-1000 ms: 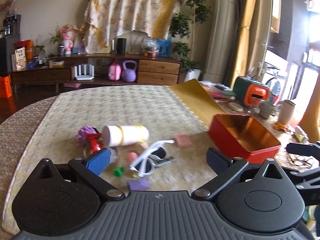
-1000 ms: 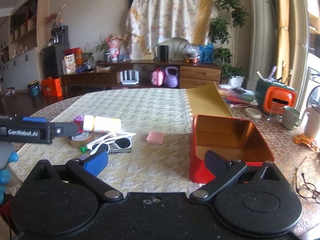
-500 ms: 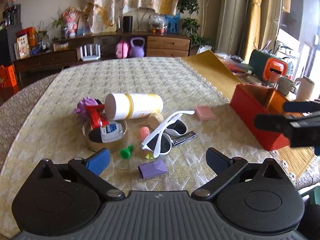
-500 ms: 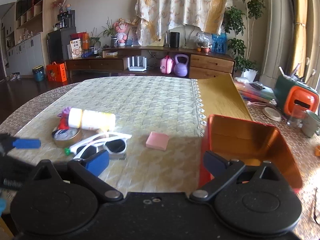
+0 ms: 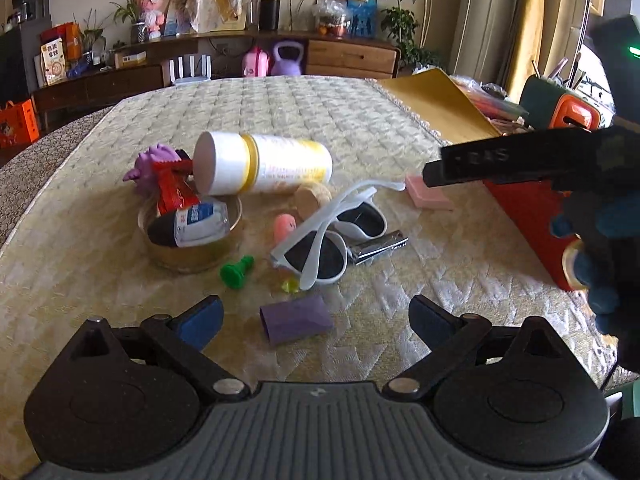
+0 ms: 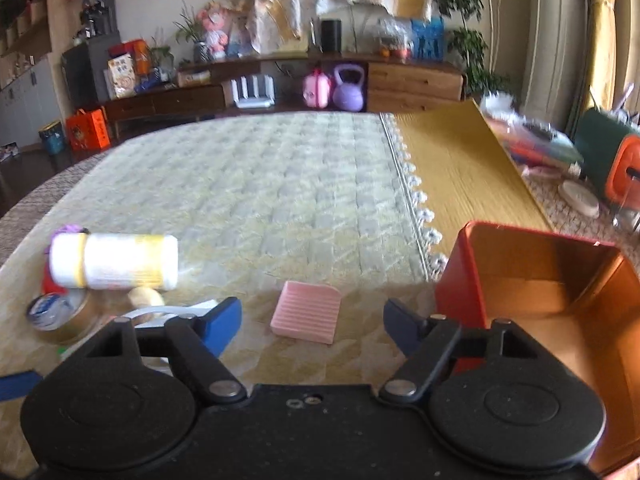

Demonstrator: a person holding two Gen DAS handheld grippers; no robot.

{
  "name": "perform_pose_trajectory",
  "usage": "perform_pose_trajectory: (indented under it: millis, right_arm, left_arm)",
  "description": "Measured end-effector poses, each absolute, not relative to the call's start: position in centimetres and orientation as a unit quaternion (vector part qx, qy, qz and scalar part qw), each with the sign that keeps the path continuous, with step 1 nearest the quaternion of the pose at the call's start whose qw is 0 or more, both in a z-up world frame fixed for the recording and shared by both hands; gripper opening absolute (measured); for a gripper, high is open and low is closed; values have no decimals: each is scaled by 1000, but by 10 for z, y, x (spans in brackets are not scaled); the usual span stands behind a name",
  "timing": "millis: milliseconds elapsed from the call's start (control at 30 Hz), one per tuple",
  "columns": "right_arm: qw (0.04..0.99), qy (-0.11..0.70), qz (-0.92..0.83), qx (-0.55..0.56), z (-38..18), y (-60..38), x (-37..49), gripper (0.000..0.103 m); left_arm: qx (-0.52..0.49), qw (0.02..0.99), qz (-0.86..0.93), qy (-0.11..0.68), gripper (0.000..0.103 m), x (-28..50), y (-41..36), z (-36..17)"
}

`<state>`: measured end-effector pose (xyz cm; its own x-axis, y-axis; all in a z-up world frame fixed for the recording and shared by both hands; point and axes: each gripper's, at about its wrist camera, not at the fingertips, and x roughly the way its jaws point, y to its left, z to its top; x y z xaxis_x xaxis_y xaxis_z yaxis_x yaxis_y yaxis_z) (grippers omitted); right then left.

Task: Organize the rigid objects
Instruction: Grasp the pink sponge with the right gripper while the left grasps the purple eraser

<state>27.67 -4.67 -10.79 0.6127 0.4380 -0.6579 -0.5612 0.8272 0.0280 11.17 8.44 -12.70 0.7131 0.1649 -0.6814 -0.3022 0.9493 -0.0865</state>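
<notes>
Over the last second both grippers have dropped toward the table and closed in on the clutter, so the room's far wall has slid up out of the middle of each view and the objects now loom large. The left gripper (image 5: 314,314) hangs just above a small purple block (image 5: 297,319), its fingers spread wide on either side and holding nothing; the right gripper (image 6: 312,320) has moved in from beside the red box (image 6: 532,280) to frame a pink ribbed pad (image 6: 306,312), its fingers likewise parted and empty. That suggests two pickups are about to start, with nothing yet placed in the box, which looks empty as far as the right view shows. The rest of the pile lies on the left half of the quilted cloth (image 5: 280,112): a white and yellow bottle (image 5: 264,163) on its side, white sunglasses (image 5: 332,236), a green peg (image 5: 236,271) and a shallow round tin (image 5: 188,240) holding a small bottle. Legible writing is scarce (the blur does not help): the right gripper's side, seen from the left view, shows letters resembling "EAS", and the labels on the bottles cannot be read.
</notes>
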Motion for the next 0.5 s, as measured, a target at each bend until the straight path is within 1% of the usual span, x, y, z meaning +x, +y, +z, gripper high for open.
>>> perform_pose_trajectory:
  millis: [33, 67, 200, 267, 333, 400, 467, 500]
  right_arm:
    - [893, 342, 277, -91, -110, -45, 279, 78]
    - [894, 338, 278, -97, -112, -42, 280, 78]
    - [889, 352, 275, -98, -120, -33, 284, 73]
    - [889, 359, 268, -99, -124, -31, 286, 69]
    - [886, 370, 264, -92, -128, -31, 286, 62]
    - [885, 373, 261, -92, -131, -31, 284, 59]
    - [888, 368, 256, -99, -133, -30, 282, 58]
    - [889, 366, 255, -102, -134, -30, 280, 56]
  left_arm:
    - [-95, 921, 128, 356, 99, 112, 84, -128]
    - [-94, 921, 130, 355, 97, 113, 83, -129]
    - [-85, 920, 136, 357, 92, 115, 80, -132]
    - [-84, 918, 139, 361, 84, 116, 81, -134]
    - [-79, 919, 142, 360, 84, 116, 80, -135]
    - [-78, 919, 143, 358, 83, 116, 80, -135]
    - [-74, 921, 146, 355, 74, 115, 80, -134]
    - [-73, 921, 145, 353, 73, 115, 80, -134]
